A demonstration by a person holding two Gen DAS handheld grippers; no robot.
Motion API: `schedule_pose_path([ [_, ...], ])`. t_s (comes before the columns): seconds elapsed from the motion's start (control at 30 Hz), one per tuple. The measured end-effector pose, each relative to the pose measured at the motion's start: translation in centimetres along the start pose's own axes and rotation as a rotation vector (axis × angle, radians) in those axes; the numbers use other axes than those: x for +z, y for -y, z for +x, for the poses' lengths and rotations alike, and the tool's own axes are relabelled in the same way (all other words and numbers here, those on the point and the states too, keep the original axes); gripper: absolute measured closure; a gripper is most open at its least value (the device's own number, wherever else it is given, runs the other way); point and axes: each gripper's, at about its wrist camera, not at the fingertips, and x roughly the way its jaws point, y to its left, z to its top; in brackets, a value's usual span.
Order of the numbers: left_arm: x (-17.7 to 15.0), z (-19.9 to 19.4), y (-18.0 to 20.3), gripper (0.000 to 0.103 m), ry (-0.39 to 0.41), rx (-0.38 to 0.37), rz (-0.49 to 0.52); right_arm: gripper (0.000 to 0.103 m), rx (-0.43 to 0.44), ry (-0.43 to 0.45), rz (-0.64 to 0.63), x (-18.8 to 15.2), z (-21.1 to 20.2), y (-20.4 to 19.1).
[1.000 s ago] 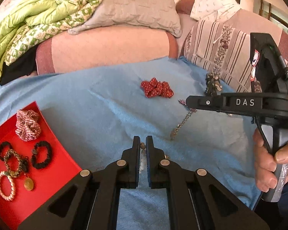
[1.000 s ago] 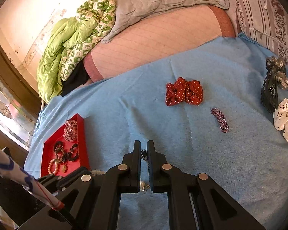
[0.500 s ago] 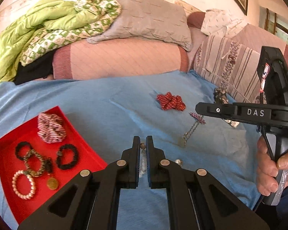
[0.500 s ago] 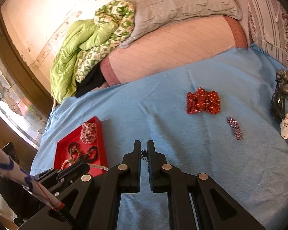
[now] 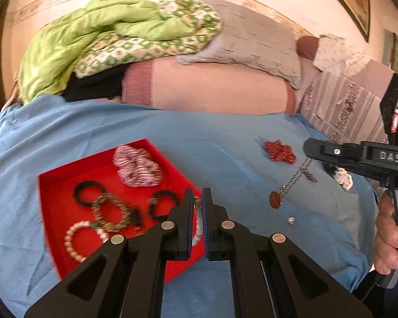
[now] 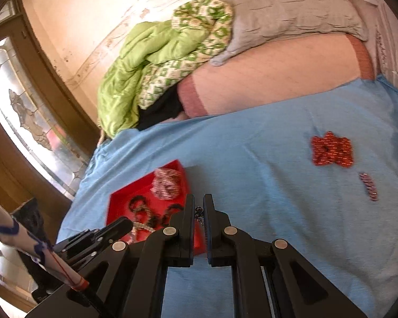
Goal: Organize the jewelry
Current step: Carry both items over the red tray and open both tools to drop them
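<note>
A red tray [image 5: 55, 206] lies on the blue sheet and holds a striped scrunchie [image 5: 136, 165], black bands, a pearl bracelet [image 5: 75, 239] and a beaded bracelet. My left gripper [image 5: 197, 202] is shut on a pale bead bracelet [image 5: 197, 225], raised over the tray's right edge. My right gripper [image 6: 198, 206] is shut on a thin chain necklace [image 6: 199, 216]; in the left wrist view the chain [image 5: 294, 180] hangs from it with a round pendant [image 5: 275, 199] above the sheet. The tray also shows in the right wrist view [image 6: 119, 201].
On the sheet [image 5: 225, 143] lie a red dotted scrunchie [image 5: 280, 151], a dark beaded clip [image 6: 368, 186], a white scrunchie [image 5: 343, 179] and a small bead [image 5: 291, 220]. Pillows and a green quilt [image 5: 106, 34] are piled behind.
Both grippers have moved left toward the red tray with their jewelry. The tray now lies under the left fingertips, and the hanging necklace has lifted off the sheet.
</note>
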Motion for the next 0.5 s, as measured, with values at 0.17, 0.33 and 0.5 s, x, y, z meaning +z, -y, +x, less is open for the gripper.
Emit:
schedule_pose_path([
  [0.17,-0.5,-0.3,-2.7,0.097,-0.013,0.041,-0.036,0.096,0.038,-0.037,-0.030,-0.6,1.8,-3.0],
  [0.33,-0.7,0.0,-5.0,0.097,-0.028,0.074,-0.079,0.096,0.065,-0.072,-0.065,-1.1,3.6,-5.5],
  [0.5,-0.9,0.6,-6.6,0.097,-0.055,0.098,-0.124,0.096,0.090,-0.131,-0.080,-1.9,5.9,-7.0],
])
